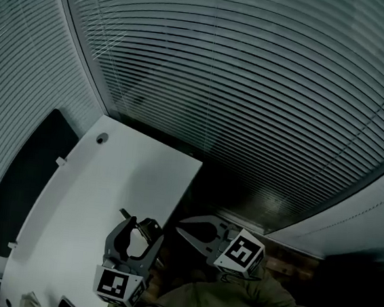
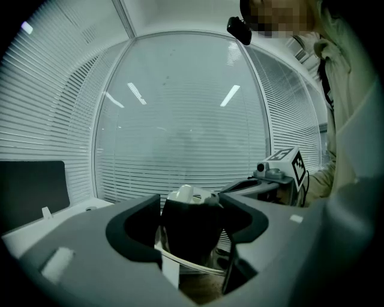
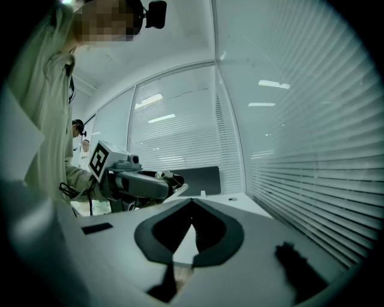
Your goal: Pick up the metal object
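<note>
My left gripper is raised over the right edge of the white table and is shut on the metal object. In the left gripper view the object is a dark, cup-like piece with a pale shiny top, filling the space between the jaws of the left gripper. My right gripper hangs just right of it, off the table, with its jaws together and nothing in them. In the right gripper view the right gripper shows its tips meeting, and the left gripper with the object is at the left.
Slatted blinds cover the glass walls all round. A black panel stands along the table's left side. A small round hole and small pale clips are on the table. The person's olive sleeve is below the grippers.
</note>
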`<action>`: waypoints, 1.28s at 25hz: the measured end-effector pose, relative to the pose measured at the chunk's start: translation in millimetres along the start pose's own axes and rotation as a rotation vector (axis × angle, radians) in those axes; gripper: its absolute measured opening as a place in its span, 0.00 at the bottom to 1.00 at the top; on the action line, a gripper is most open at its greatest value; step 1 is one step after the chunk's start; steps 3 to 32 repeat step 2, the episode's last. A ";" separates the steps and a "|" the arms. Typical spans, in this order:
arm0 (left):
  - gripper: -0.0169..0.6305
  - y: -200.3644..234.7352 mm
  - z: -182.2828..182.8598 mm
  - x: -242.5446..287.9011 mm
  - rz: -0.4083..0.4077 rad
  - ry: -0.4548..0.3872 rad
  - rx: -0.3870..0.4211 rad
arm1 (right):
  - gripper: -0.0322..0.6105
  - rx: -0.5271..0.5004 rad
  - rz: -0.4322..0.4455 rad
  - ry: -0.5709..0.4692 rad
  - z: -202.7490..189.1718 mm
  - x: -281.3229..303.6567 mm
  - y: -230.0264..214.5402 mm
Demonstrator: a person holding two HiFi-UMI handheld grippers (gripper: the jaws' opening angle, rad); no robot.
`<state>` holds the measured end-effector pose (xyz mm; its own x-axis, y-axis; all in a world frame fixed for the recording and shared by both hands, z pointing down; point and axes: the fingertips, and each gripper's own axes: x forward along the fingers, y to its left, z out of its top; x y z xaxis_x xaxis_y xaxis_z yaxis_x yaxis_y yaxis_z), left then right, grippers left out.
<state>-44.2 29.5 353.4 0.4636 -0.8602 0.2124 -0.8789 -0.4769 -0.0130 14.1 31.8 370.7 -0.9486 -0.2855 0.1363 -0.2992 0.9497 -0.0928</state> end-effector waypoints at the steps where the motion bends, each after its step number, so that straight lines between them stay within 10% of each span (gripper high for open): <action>1: 0.50 -0.5 1.9 2.5 -0.001 0.002 0.007 | 0.05 -0.002 -0.001 -0.003 1.4 -0.7 -2.3; 32: 0.50 -1.1 3.7 5.0 -0.002 0.004 0.013 | 0.05 -0.004 -0.002 -0.006 2.9 -1.4 -4.4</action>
